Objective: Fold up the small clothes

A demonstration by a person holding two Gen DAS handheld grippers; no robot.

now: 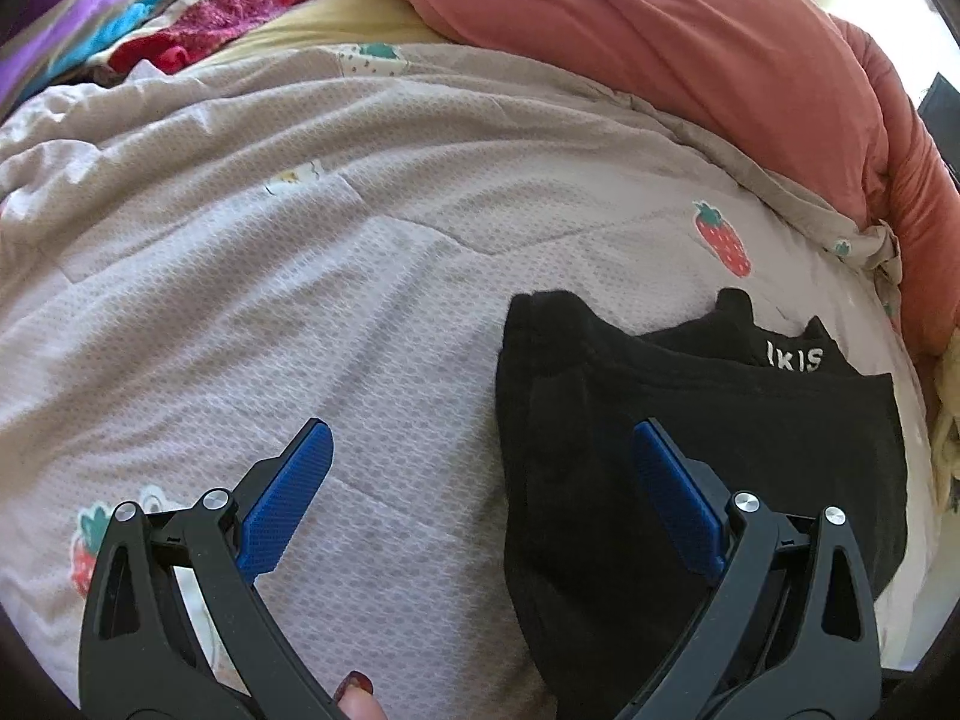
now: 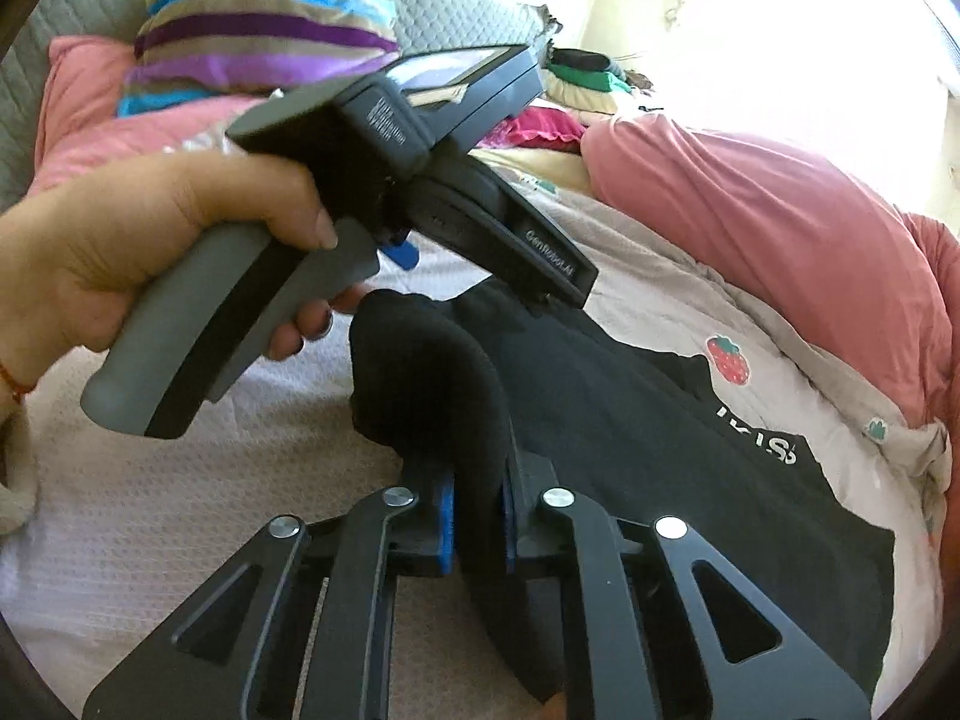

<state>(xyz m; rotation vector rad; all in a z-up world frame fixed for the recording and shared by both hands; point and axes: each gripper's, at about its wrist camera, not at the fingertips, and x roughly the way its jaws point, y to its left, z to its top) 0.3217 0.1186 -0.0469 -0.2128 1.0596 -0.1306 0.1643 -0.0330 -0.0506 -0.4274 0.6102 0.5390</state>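
Two grippers: both are hand-held and work over one black garment (image 1: 690,420) on a bed.
Garment's place: it lies on the lilac strawberry-print quilt (image 1: 240,240), at the right of the left wrist view, with white lettering near its far edge and a pink duvet (image 1: 630,60) bunched beyond it.
Right gripper (image 2: 477,516): clenched on a fold of the black garment; the blue pads pinch a raised hump of cloth that stands up from the quilt between them.
Left gripper (image 1: 480,450): released, jaws spread wide, nothing between them; one blue finger hangs over bare quilt, the other over the garment's left part.
Left hand (image 2: 150,258): seen from the right wrist camera wrapped round the grey handle, the tool hanging above the garment's far left corner.
Handling, as a judgement: the cloth looks light, soft and limp; it should drape and sag from any single pinch, so a second hold seems needed to keep an edge straight. It is not fragile and not likely slippery against ribbed pads.
Where to hold: probably the left edge or the near corner under the open jaws, taking the hem rather than one loose layer.
Risk: a pinch that also catches the quilt would drag the bedding.
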